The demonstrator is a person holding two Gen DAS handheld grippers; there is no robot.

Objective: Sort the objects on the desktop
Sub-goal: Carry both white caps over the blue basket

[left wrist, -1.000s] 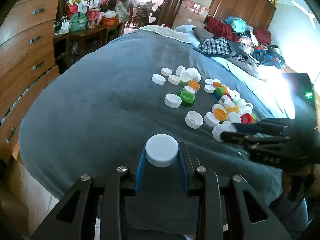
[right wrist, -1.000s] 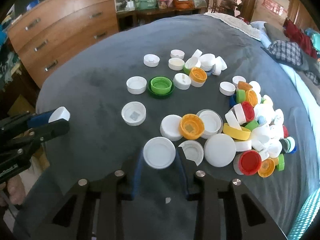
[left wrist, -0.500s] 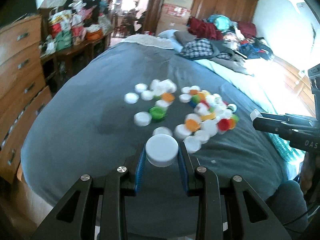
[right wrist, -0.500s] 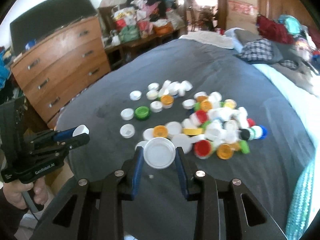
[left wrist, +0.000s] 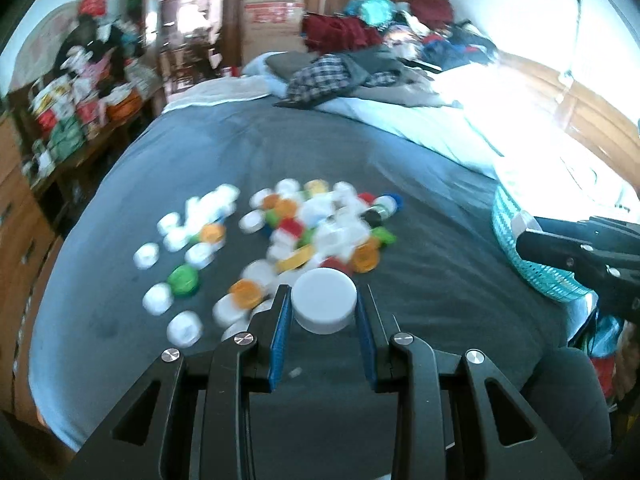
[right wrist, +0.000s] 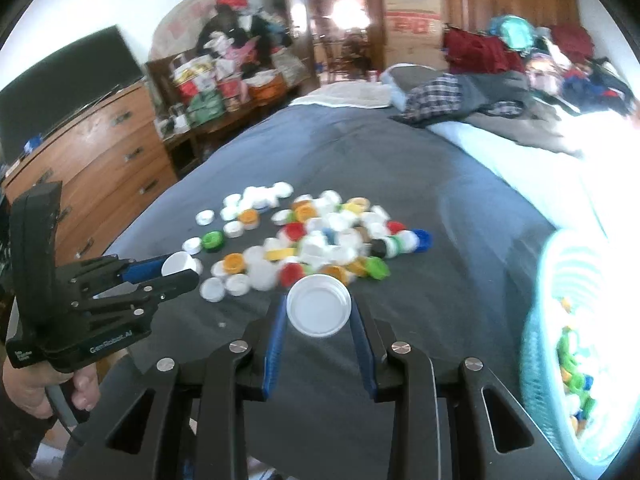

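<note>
Left wrist view: the left gripper [left wrist: 323,307] is clamped on a white cap [left wrist: 323,305], closed face up, held between its blue pads above a dark grey blanket [left wrist: 420,184] that covers a bed. A loose pile of bottle caps [left wrist: 296,232], white, orange, green, red, yellow and blue, lies on the blanket just beyond the fingertips; motion blur softens it. At the right edge the right gripper [left wrist: 524,228] enters, with a teal mesh basket [left wrist: 532,276] beside it at the bed's edge. Folded clothing [left wrist: 340,72], including a plaid piece, is heaped at the far end of the bed; a cardboard box [left wrist: 274,12] stands against wood panelling behind it. A cluttered side table [left wrist: 92,100] stands at the left. Right wrist view: the right gripper [right wrist: 319,312] is clamped on a second white cap [right wrist: 319,310], hollow side up, above the same blanket [right wrist: 420,168]. The cap pile [right wrist: 320,236] lies ahead of it. At the left, a hand [right wrist: 36,380] holds the left gripper [right wrist: 180,270], whose tips pinch the first cap [right wrist: 178,265]. A wooden chest of drawers [right wrist: 88,160] with a dark screen [right wrist: 60,80] on top stands along the left wall. The teal basket [right wrist: 540,320] at the right edge holds assorted coloured caps; bright light washes out its rim.
</note>
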